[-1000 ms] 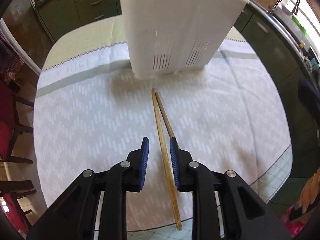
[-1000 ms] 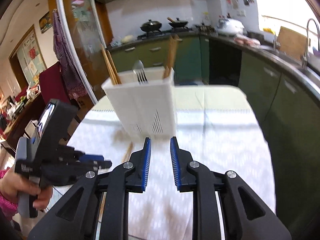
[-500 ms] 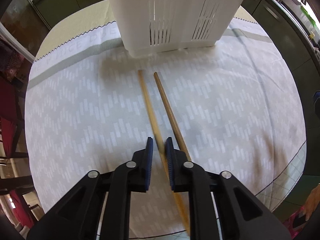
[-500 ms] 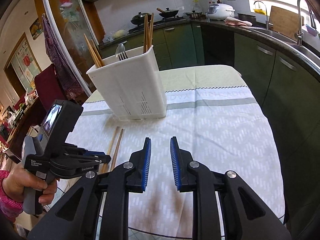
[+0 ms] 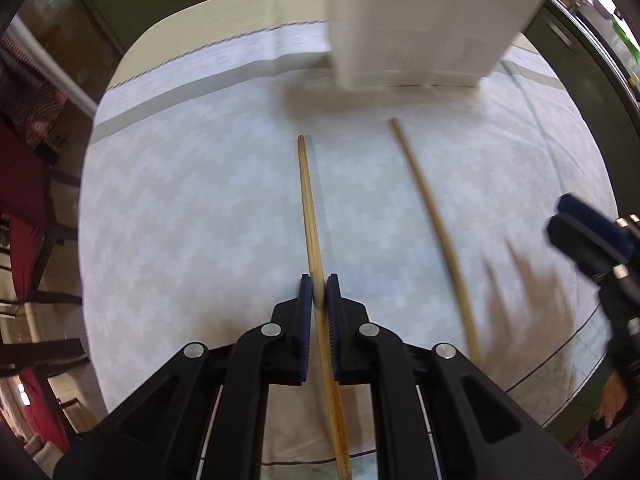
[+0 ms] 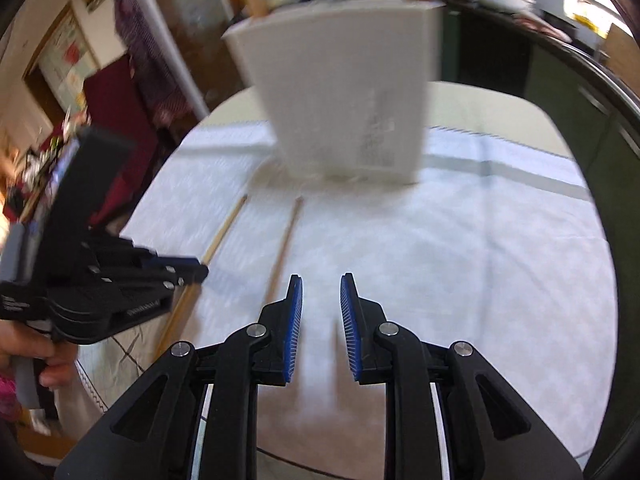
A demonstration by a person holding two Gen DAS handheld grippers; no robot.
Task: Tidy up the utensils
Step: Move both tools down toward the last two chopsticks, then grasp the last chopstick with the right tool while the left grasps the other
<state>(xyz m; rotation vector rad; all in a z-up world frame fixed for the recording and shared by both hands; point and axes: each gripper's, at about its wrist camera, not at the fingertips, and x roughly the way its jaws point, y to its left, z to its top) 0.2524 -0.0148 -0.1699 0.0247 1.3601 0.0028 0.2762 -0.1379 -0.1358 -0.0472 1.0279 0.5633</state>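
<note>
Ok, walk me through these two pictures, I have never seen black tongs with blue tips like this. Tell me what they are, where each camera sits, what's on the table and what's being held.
There is no robot here. A person holds one hand-held gripper in each hand, and each carries a wide-angle camera looking forward along its two fingers.

The left wrist view shows the left gripper, pointing steeply down. Its jaws have just been closing and now pinch one wooden chopstick. A second chopstick lies loose on the pale tablecloth, to its right.

The right wrist view shows the right gripper, its jaws slightly apart with nothing between them. At its left you see the other gripper from the side, in the person's hand.

Behind both chopsticks stands a white utensil holder that already has utensils standing in it. Both pictures are blurred.
</note>
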